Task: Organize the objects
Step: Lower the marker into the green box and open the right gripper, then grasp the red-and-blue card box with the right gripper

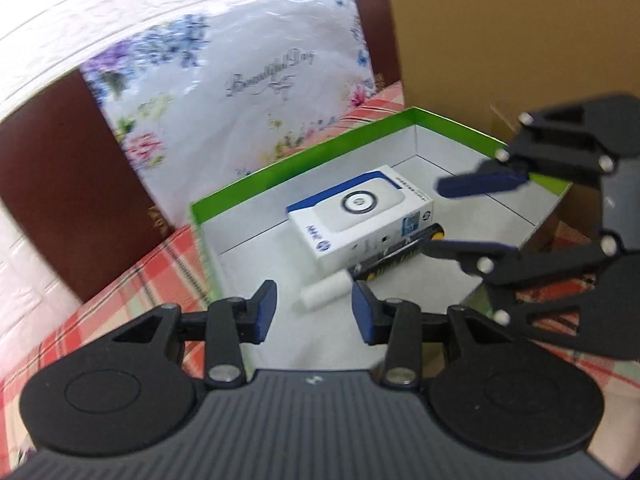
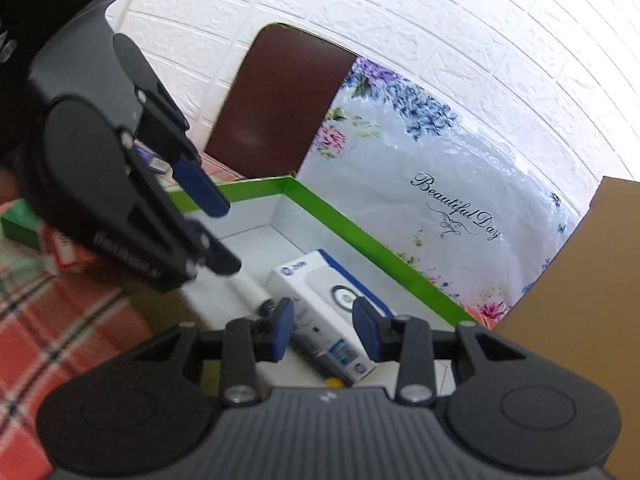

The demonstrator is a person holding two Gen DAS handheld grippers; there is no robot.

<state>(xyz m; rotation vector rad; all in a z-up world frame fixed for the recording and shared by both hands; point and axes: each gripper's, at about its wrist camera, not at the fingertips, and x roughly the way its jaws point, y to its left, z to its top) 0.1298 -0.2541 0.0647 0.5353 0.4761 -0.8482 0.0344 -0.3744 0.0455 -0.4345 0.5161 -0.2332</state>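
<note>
The shallow green-rimmed cardboard tray with a white floor [image 1: 304, 162] sits on a red plaid cloth [image 1: 132, 292] and serves as the landmark here. Inside the tray, near its middle, lies a white and blue rectangular product box [image 1: 360, 220] printed with a round logo, placed flat, probably so that it takes little height. Touching the box's near long side is a slim black item with yellow ends [image 1: 394, 258], and just nearer than that lies a small white cylinder [image 1: 326, 294]; all three are bunched together, as sorted things would be. The left gripper [image 1: 314, 312] hangs over the tray's near edge, its blue pads parted with nothing between them. The right gripper [image 2: 323, 330] hovers over the tray from the opposite near corner, likewise parted a little and empty. Both seem to have let go, so the step in hand is likely finding the next item. Beyond the tray's far wall stands a floral plastic-wrapped bundle [image 1: 248, 80]; a brown cardboard panel [image 1: 500, 40] rises beside the tray's right wall, limiting sideways room there. The tray's floor to the right of the box is open. Outside the tray's left wall, a green packet [image 2: 20, 228] lies on the cloth.
</note>
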